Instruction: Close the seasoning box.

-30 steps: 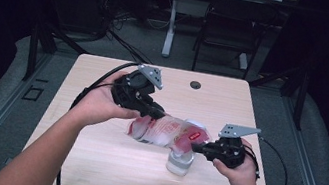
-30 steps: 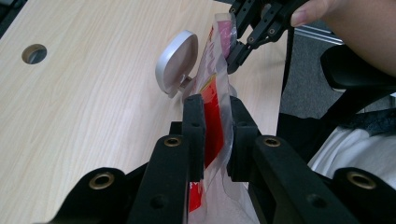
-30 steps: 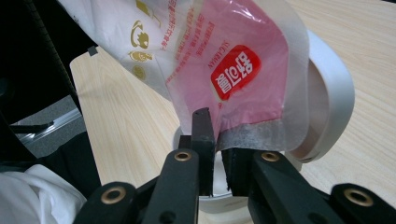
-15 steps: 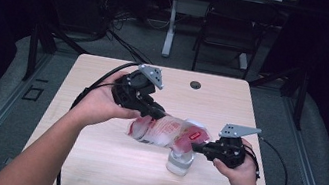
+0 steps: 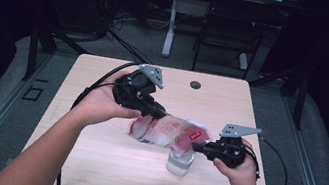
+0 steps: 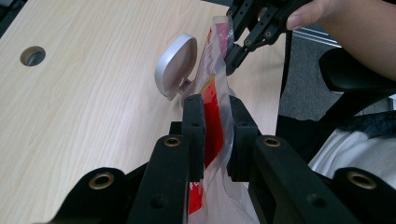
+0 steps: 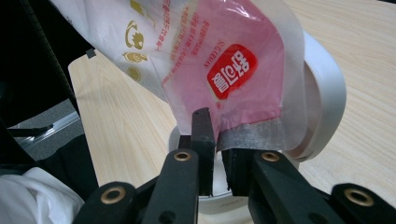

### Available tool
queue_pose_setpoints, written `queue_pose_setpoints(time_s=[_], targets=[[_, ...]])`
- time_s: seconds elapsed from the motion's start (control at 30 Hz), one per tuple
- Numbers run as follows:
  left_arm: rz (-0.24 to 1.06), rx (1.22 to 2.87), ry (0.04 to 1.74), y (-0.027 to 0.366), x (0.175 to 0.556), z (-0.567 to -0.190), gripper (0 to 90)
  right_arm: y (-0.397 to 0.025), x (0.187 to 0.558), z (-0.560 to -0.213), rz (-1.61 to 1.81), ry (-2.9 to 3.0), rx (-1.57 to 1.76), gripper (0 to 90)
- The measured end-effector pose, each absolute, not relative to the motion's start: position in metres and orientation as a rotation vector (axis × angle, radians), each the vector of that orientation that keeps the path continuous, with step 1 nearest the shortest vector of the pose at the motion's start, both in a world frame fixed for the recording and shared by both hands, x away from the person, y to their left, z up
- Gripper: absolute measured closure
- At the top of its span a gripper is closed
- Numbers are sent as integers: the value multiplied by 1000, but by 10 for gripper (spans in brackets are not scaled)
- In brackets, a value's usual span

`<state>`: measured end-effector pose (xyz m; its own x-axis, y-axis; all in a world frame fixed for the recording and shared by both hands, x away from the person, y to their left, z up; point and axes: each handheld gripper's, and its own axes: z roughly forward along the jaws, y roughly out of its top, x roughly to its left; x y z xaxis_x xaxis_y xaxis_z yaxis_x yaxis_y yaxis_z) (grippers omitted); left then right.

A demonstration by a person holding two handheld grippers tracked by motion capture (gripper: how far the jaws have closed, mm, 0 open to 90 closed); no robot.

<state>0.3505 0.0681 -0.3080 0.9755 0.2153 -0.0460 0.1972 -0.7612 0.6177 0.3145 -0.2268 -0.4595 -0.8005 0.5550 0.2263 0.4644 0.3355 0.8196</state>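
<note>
The tabletop (image 5: 90, 161) was pale wood-grain laminate, smooth and matt. The pouch (image 5: 166, 131) was thin, glossy plastic film, part clear, part red-printed. The jar (image 5: 179, 162) looked like clear plastic, its flip lid (image 6: 176, 65) satin silver.

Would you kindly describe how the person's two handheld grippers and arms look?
Both the left gripper and the right gripper are black with two flat jaws, brass-coloured rivets at the linkages, a grey three-cornered plate on top and a trailing black cable. The forearms are bare, with no sleeves visible.
</note>
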Motion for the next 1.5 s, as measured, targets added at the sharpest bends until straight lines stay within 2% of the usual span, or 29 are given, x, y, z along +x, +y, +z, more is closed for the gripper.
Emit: queue_pose_setpoints(time_s=[1.5], targets=[[33,2446,280,62,350,-306,805,-231,318,-464,1481,2491,978,835]])
